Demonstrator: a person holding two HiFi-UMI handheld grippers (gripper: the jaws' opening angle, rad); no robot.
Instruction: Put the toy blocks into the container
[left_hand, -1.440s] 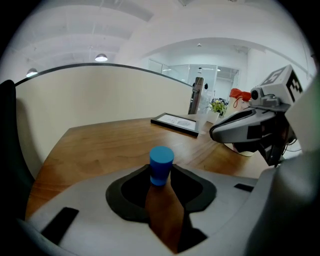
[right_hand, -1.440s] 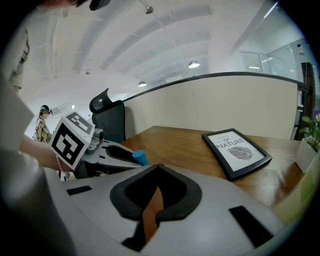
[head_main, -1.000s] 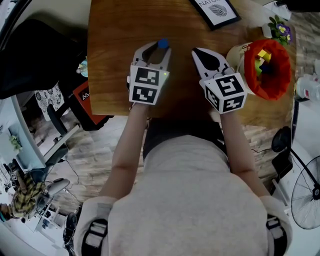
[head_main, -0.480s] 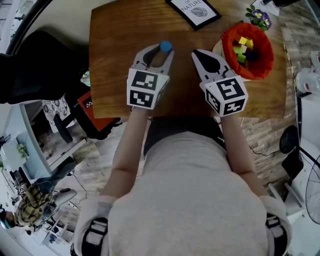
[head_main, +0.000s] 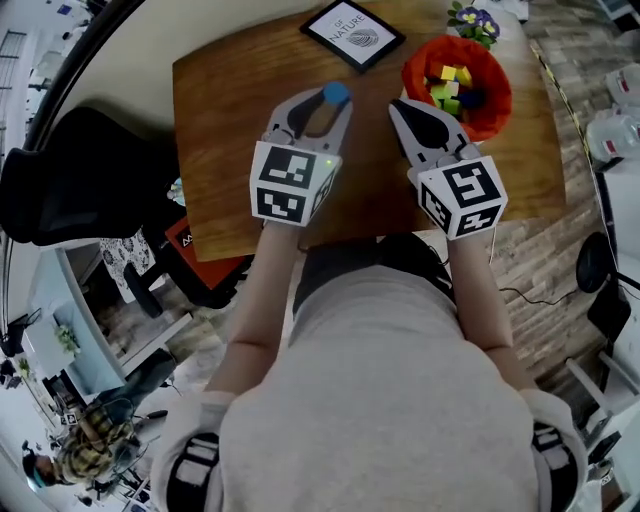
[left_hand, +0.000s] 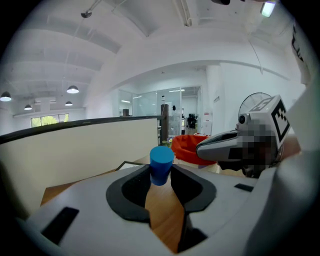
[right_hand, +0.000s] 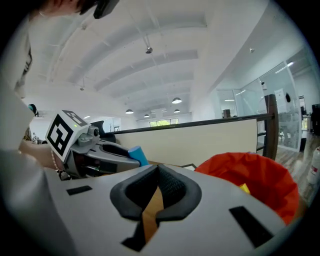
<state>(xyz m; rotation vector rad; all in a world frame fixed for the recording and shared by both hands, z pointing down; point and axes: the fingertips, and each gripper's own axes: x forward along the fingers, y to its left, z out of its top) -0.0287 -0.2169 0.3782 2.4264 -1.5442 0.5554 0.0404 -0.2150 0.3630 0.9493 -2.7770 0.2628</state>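
Observation:
My left gripper (head_main: 333, 97) is shut on a blue cylinder block (head_main: 335, 93), held upright between its fingertips above the wooden table (head_main: 230, 130). The same blue cylinder block (left_hand: 161, 165) stands pinched between the jaws in the left gripper view. My right gripper (head_main: 398, 105) hangs beside it with its jaws shut and nothing between them (right_hand: 156, 167). The orange-red container (head_main: 490, 105) sits at the table's far right, just right of the right gripper, with several coloured blocks (head_main: 448, 85) inside. It shows again as the orange-red container (right_hand: 255, 182) in the right gripper view.
A framed print (head_main: 352, 33) lies at the table's far edge, left of the container. A small pot of flowers (head_main: 475, 18) stands behind the container. A black chair (head_main: 80, 175) is left of the table, and a red-and-black box (head_main: 195, 260) lies on the floor near the table's front left corner.
Both grippers have risen above the table together, the left one keeping the blue cylinder. The container and the framed print now sit closer to the grippers in the head view.

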